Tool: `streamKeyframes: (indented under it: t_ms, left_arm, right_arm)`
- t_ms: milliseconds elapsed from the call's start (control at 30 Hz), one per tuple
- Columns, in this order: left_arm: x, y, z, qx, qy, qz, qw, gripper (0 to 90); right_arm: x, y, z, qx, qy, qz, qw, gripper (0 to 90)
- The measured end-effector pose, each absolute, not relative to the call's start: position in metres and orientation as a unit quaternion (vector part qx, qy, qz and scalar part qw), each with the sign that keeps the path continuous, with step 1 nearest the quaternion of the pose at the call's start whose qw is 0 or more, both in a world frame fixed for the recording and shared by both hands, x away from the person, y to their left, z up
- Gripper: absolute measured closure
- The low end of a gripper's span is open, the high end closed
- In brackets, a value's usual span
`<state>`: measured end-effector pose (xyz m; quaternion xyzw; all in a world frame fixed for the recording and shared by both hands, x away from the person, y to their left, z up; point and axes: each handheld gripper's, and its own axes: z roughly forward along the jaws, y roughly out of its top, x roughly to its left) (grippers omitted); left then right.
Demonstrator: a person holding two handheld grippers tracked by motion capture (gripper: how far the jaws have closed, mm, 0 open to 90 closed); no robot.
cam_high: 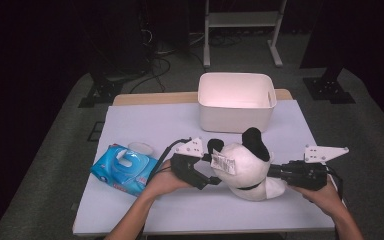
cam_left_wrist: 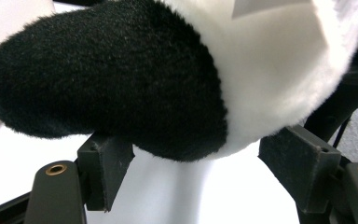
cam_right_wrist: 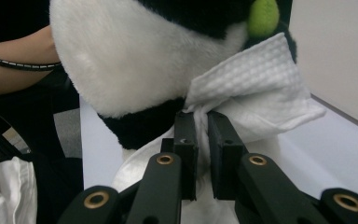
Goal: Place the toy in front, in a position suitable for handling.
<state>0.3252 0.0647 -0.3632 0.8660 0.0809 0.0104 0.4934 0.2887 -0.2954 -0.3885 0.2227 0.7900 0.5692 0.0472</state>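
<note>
A white-covered table [cam_high: 145, 125] is carrying the scene, seen from the high view, with a white plastic bin [cam_high: 235, 101] standing at its far edge and a blue pack of wet wipes [cam_high: 124, 168] lying near its left side, a small round white lid [cam_high: 140, 148] resting just beyond the pack. Nearer the front edge, a black-and-white plush panda [cam_high: 245, 167] is sitting between the two hand-held tools, a paper tag showing on its white body. The left gripper [cam_high: 211, 181] is coming in beside the toy from the person's left; in the left gripper view its jaws are standing wide apart beneath a black plush limb [cam_left_wrist: 107, 79], the pads [cam_left_wrist: 298, 163] not pressing on the fur, so it is gripping nothing. The right gripper [cam_right_wrist: 203, 140] is reaching in from the person's right, and in the right gripper view its jaws are pinched nearly together on a bunched corner of a white wet wipe [cam_right_wrist: 256, 93], which is spreading out against the panda's white fur just below a green patch [cam_right_wrist: 263, 17] on its black face.
</note>
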Motion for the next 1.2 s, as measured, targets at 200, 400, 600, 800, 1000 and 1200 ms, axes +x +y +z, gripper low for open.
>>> streamKeyframes:
  t_ms: [200,400,600,800,1000,1200]
  left_arm:
    - [0.322,0.077,-0.338,0.855,0.075,0.023,0.513,25.0]
    - [0.322,0.084,-0.343,0.861,0.085,0.027,0.500,24.0]
    - [0.328,0.086,-0.355,0.859,0.102,0.010,0.502,20.3]
    - [0.333,0.079,-0.356,0.856,0.099,-0.005,0.507,17.8]
    - [0.331,0.070,-0.359,0.851,0.087,-0.003,0.518,25.1]
    - [0.325,0.069,-0.358,0.850,0.074,0.019,0.522,48.0]
  right_arm:
    - [0.294,-0.282,-0.393,0.211,0.782,0.585,0.033,82.4]
    - [0.301,-0.268,-0.404,0.212,0.794,0.569,0.021,82.4]
    - [0.298,-0.274,-0.405,0.216,0.790,0.573,0.014,82.4]
    - [0.297,-0.271,-0.407,0.210,0.791,0.574,0.008,82.3]
    - [0.296,-0.268,-0.407,0.205,0.795,0.571,0.007,82.3]
    - [0.296,-0.269,-0.407,0.208,0.795,0.569,0.008,82.4]
